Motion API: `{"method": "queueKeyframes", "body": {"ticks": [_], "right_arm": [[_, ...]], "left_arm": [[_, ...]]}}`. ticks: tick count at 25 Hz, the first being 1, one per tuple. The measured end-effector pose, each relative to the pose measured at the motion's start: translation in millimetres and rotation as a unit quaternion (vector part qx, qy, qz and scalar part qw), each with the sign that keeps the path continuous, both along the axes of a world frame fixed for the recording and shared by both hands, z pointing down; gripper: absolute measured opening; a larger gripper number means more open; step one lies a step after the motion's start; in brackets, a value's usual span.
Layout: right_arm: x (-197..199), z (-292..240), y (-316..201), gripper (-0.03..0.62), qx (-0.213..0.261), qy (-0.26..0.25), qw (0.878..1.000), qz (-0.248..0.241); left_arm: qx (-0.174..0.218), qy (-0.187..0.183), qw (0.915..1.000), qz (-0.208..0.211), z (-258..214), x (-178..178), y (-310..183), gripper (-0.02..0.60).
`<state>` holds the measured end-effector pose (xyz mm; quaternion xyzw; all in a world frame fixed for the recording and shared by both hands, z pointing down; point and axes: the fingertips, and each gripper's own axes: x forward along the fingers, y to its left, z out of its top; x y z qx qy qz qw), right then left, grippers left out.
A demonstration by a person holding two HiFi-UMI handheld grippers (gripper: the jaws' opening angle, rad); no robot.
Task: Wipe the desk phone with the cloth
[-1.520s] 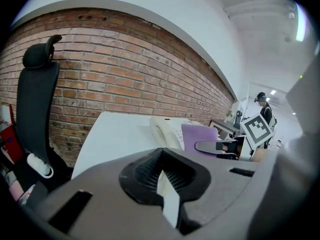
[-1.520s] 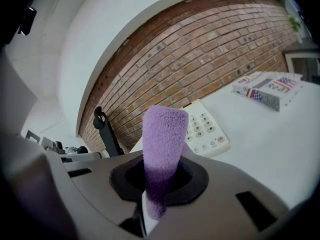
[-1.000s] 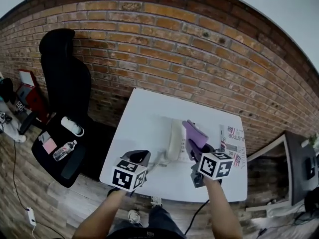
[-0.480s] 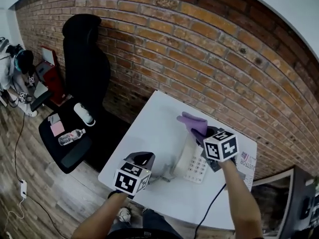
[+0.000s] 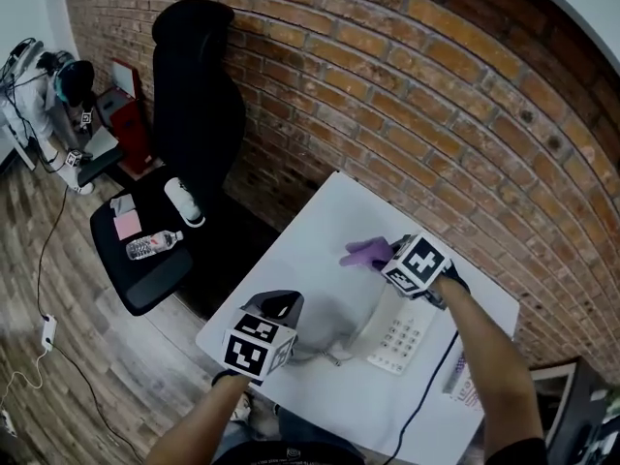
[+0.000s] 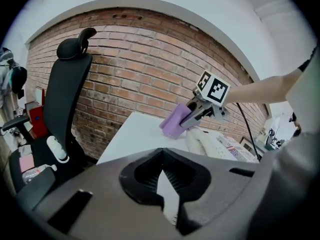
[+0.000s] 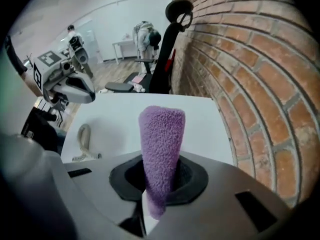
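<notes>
right gripper (image 5: 386,258) fingers clenched on the cloth (image 5: 362,254), most of it sticking out forward, floppy. cloth sits at the far end of the desk phone (image 5: 399,329), can't tell if it touches yet
left gripper (image 5: 274,305) fingers look closed on nothing, near the counter (image 5: 310,250) front edge, apart from the phone

risks as I see them:
- nothing braces the phone, so a firm wipe may slide it on the smooth counter
- a sideways push could knock the handset off its cradle
- coiled cord (image 5: 325,349) lies loose by the left gripper and could snag
- limp cloth may fold under, so fingers scrape the plastic

count: 1 phone, 1 cloth, 2 grippers, 1 counter, 1 coiled cord
</notes>
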<state>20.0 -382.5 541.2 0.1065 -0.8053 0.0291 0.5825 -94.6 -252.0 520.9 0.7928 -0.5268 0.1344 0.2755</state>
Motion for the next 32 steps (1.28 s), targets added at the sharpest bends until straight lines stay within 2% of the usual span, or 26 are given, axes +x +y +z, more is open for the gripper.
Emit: {"method": "queueKeyframes", "body": {"ticks": [5,10,19,32], "right_arm": [[-9,22,19,0.044,-0.063,0.085,0.993,-0.057],[-9,34,33,0.044,-0.084,0.136,0.984,-0.082],[-14,40,62,0.044,-0.103,0.163,0.977,-0.09],[-22,48,114,0.044,-0.131,0.165,0.974,-0.078]], "left_arm": [[-0.006,0.0,0.9997,-0.023,5,-18,3,0.005],[-0.006,-0.002,0.9995,-0.03,6,-26,9,0.005],[-0.003,-0.005,0.9997,-0.026,4,-33,22,0.005],[0.002,-0.004,0.9999,-0.014,-1,-40,43,0.005]]}}
